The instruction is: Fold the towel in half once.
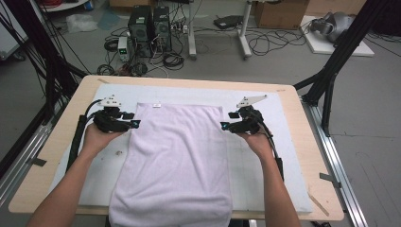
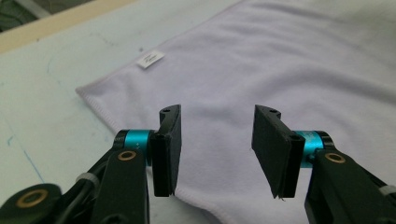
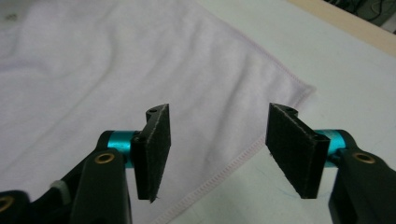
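High view: one pale lilac towel (image 1: 177,161) lies flat on a light mat (image 1: 265,156) atop the wooden table (image 1: 312,156), its far edge square to the person, its near end draped over the table's front edge; a small white label (image 1: 157,105) sits at the far edge, near the far left corner. Left tongs (image 1: 135,124), held in the left hand (image 1: 101,135), stand at the towel's left edge, tips pointing inward. Right tongs (image 1: 223,126), held in the right hand (image 1: 255,139), stand at the towel's right edge, likewise pointing inward. Left gripper view: left tongs (image 2: 217,151) apart, the towel (image 2: 261,70) showing in the gap beyond them, pads not pressing on the cloth; label (image 2: 151,59) near the corner beyond. Right gripper view: right tongs (image 3: 231,151) apart, the towel's hemmed edge (image 3: 233,169) running through the gap below them, nothing clamped. Floor beyond the table: computer towers (image 1: 150,28) and loose cables (image 1: 265,42).
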A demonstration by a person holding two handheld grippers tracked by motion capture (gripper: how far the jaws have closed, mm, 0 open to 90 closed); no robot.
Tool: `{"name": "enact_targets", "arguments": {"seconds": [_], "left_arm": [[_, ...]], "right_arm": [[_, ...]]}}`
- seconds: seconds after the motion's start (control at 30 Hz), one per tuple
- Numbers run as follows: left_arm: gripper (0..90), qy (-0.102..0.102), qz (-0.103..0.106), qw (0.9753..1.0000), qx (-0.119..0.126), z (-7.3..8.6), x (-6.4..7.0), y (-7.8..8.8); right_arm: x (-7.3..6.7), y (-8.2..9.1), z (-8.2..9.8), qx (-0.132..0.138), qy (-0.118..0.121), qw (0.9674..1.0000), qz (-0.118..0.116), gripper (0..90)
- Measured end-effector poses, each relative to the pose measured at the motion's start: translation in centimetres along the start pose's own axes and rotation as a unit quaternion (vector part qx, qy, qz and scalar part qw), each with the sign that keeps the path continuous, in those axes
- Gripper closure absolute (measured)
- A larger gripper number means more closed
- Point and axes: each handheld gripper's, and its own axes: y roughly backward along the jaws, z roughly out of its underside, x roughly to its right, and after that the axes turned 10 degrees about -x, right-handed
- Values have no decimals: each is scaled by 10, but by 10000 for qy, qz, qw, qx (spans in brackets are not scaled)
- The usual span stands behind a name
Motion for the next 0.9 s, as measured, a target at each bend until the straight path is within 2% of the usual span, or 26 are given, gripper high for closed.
{"name": "enact_targets", "arguments": {"seconds": [0.13,0.3,0.4,0.47,0.53,0.6,0.67,0.77,0.9], "left_arm": [[578,35,-57,9999,-86,3,-5,-13],[603,140,2,9997,-218,6,-8,-26],[607,199,-25,9993,-311,7,-9,-33],[612,232,-103,9989,-401,8,-9,-37],[609,342,-266,9977,-525,10,-11,-41],[614,435,-274,9977,-441,10,-11,-43],[644,370,-384,9975,-469,9,-10,-44],[722,388,-494,9969,-472,9,-9,-44],[829,359,-533,9967,-488,8,-7,-45]], "right_arm": [[6,-13,2,-88,-105,9999,38,435],[11,-28,7,-157,-263,9995,2,446],[12,-35,9,-193,-278,9994,74,455],[13,-39,11,-245,-318,9991,131,461],[14,-44,14,-334,-362,9987,155,468],[15,-47,16,-378,-382,9983,210,486],[15,-52,17,-466,-383,9980,210,503],[13,-53,18,-384,-356,9983,263,569],[11,-53,17,-378,-225,9989,128,734]]}}
